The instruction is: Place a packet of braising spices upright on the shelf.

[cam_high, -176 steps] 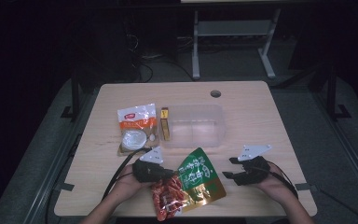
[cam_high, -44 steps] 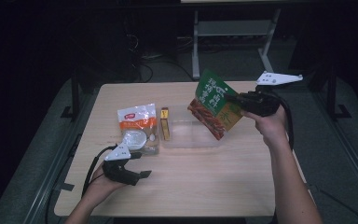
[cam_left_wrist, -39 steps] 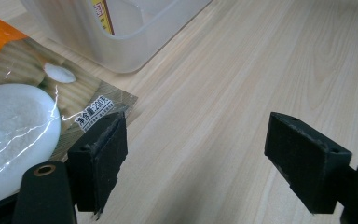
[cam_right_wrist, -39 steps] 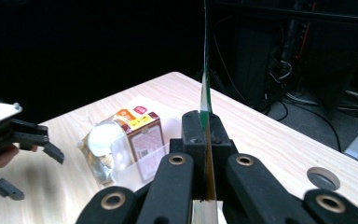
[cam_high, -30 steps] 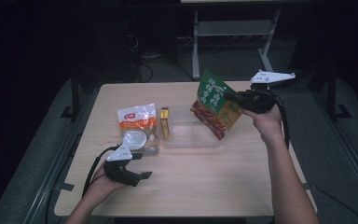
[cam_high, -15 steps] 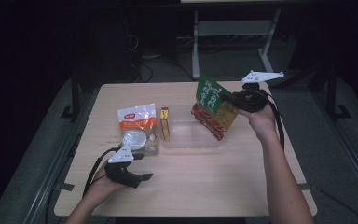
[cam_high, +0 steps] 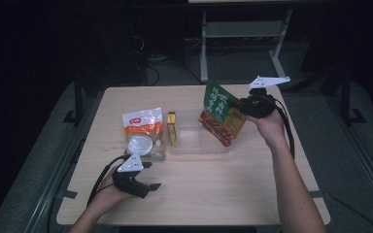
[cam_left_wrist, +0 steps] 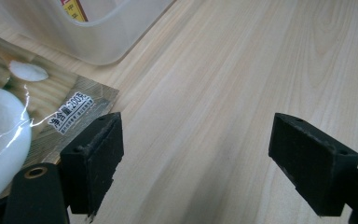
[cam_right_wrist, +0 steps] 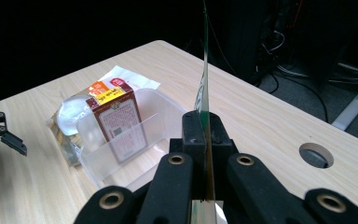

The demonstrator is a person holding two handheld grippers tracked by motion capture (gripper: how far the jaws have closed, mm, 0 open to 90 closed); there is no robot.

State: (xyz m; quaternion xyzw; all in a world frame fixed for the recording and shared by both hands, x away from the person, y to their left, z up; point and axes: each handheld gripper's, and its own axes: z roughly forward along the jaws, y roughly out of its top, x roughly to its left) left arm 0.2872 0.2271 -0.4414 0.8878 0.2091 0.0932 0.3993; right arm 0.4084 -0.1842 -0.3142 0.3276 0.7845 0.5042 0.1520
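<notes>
Wooden table, pale, set in a dark room.

Item 1: right gripper, raised above the table's far side, jaws clenched on the edge of 1 green and red snack pouch. Pouch hangs from the jaws, lower end over the right part of 1 clear plastic bin.

Item 2: left gripper, low over the near left of the table, jaws released and spread wide, bare wood between them.

Item 3: white and orange food packet, flat, its corner beside the left jaw.

Item 4: small yellow and red box, upright against the bin's outer wall, beyond the right gripper's jaws.
</notes>
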